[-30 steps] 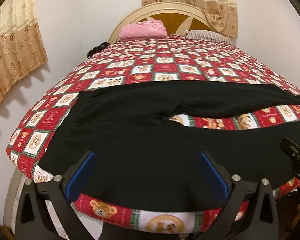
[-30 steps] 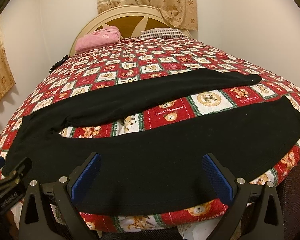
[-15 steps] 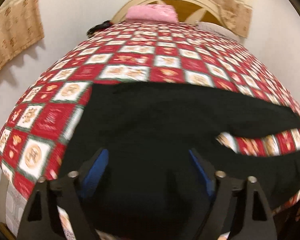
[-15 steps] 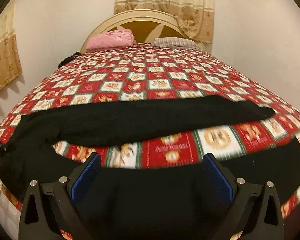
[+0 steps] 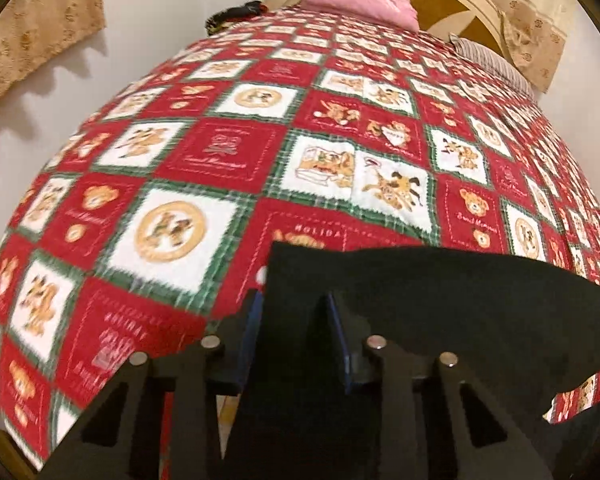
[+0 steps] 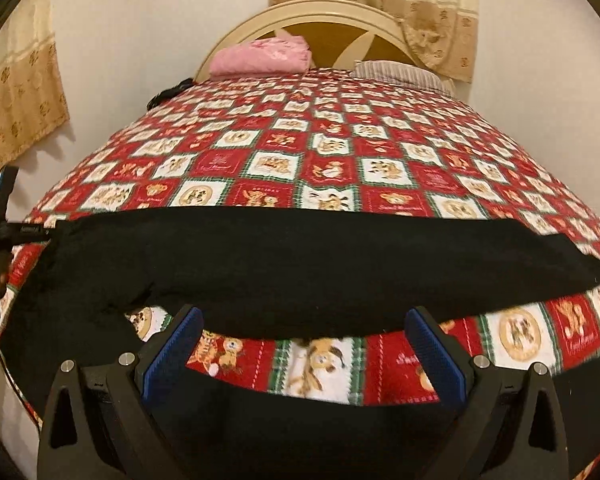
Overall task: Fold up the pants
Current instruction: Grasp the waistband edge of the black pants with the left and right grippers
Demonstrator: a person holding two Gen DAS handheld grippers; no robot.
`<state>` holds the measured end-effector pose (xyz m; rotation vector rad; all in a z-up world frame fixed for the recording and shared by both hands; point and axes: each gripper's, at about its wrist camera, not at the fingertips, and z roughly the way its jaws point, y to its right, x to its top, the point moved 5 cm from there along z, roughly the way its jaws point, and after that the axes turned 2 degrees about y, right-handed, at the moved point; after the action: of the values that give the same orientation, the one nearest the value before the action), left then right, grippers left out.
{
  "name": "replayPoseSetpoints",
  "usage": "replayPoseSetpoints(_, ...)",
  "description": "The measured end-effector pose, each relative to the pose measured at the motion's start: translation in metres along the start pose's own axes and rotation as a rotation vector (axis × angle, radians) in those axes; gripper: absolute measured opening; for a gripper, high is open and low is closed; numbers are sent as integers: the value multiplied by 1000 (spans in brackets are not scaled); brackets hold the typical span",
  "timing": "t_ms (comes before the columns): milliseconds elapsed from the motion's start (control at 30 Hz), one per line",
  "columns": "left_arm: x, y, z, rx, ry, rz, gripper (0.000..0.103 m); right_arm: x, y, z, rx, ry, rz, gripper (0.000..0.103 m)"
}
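While the black pants [image 6: 300, 264] lie spread across the near part of the bed [image 6: 320, 152], the left gripper [image 5: 296, 320] has its jaws drawn narrow on a raised corner of the cloth — probably the waist end, lifted so one half can be carried over the other. The right gripper [image 6: 304, 352] hangs with its jaws wide and nothing between them, low over the nearer leg, likely placed to take the fabric further along and keep the fold even. The pants look matte, soft and limp. In the right wrist view the far leg runs flat across the quilt [image 6: 380, 368], a strip of patterned quilt showing between it and the near leg. The held corner stands up in a flap rather than drooping.
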<state>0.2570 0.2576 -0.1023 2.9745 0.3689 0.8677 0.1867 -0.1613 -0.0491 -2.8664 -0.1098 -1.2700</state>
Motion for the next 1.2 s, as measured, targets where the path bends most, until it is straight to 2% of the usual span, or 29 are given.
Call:
replayPoseSetpoints(233, 5, -3, 12, -19, -23, -11, 35, 21, -7, 14, 25, -9, -43, 101)
replayPoseSetpoints(300, 7, -3, 10, -35, -26, -21, 35, 29, -6, 24, 43, -22, -67, 96)
replayPoseSetpoints(333, 7, -3, 9, -43, -25, -19, 35, 35, -4, 31, 44, -34, -89, 94)
replayPoseSetpoints(433, 8, 3, 3, -84, -21, -14, 35, 51, 3, 53, 36, -64, -149, 93)
replayPoseSetpoints(533, 9, 9, 6, -116, -24, -11, 36, 64, 9, 75, 65, -94, -177, 93)
replayPoseSetpoints(667, 16, 10, 16, -109, -28, -35, 36, 73, 10, 111, 95, -137, -234, 93)
replayPoseSetpoints(733, 17, 12, 17, -101, -27, -29, 28, 70, 8, 128, 112, -177, -268, 93)
replayPoseSetpoints(767, 17, 12, 19, -82, -23, -21, 14, 67, 6, 137, 109, -199, -295, 90)
replayPoseSetpoints(800, 17, 11, 20, -66, -21, -16, 12, 64, 5, 147, 100, -223, -325, 86)
replayPoseSetpoints(867, 18, 13, 22, -58, -14, -5, 11, 57, 4, 162, 104, -271, -364, 67)
replayPoseSetpoints(933, 18, 15, 22, -45, -12, 23, 9, 52, 2, 166, 164, -283, -358, 56)
replayPoseSetpoints(967, 18, 17, 21, -40, -10, 33, 8, 54, 2, 163, 175, -271, -368, 34)
replayPoseSetpoints(1000, 19, 18, 21, -36, -9, 40, 7, 54, 0, 160, 199, -271, -383, 19)
replayPoseSetpoints(1067, 20, 20, 21, -27, -7, 52, 6, 54, -1, 154, 220, -280, -369, 6)
replayPoseSetpoints(1133, 23, 21, 18, -27, 2, 52, 4, 55, 0, 144, 229, -261, -359, 4)
replayPoseSetpoints(1200, 30, 25, 1, -54, 46, 44, 2, 62, 1, 128, 243, -214, -324, 4)
